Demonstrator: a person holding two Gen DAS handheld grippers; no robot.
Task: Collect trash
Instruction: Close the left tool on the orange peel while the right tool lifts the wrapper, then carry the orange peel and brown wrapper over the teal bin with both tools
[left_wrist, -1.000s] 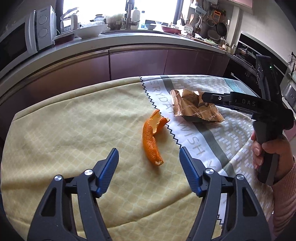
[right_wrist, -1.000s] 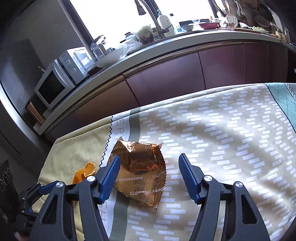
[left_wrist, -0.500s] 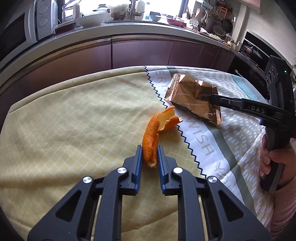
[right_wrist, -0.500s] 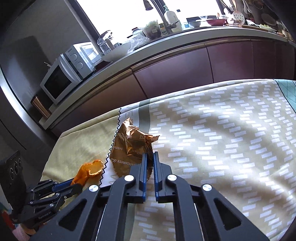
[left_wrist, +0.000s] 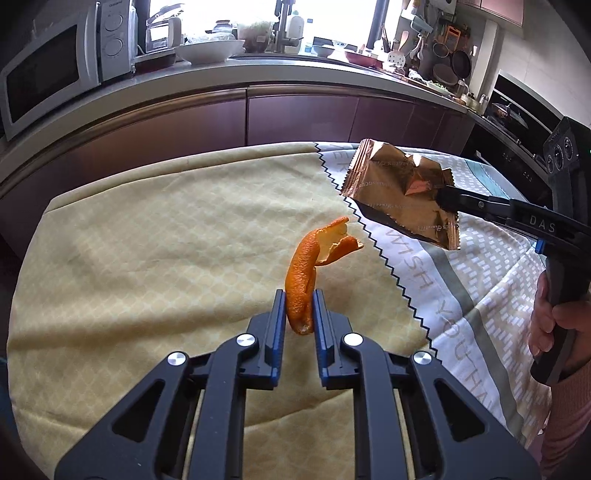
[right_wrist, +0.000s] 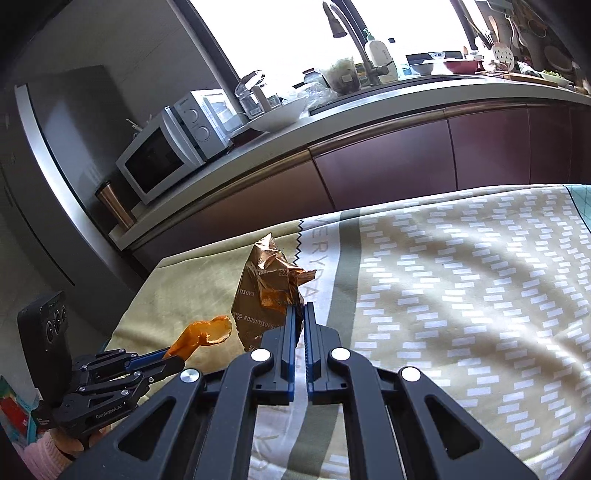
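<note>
Above the table, limp orange peel was pinched end-on in the left hand-held gripper, and light, crinkly foil wrapper was clamped edge-wise in the right hand-held gripper.

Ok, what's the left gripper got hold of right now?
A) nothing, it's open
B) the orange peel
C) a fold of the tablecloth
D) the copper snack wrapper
B: the left gripper is shut on the lower end of the orange peel, while the copper wrapper sits in the right gripper.
</note>
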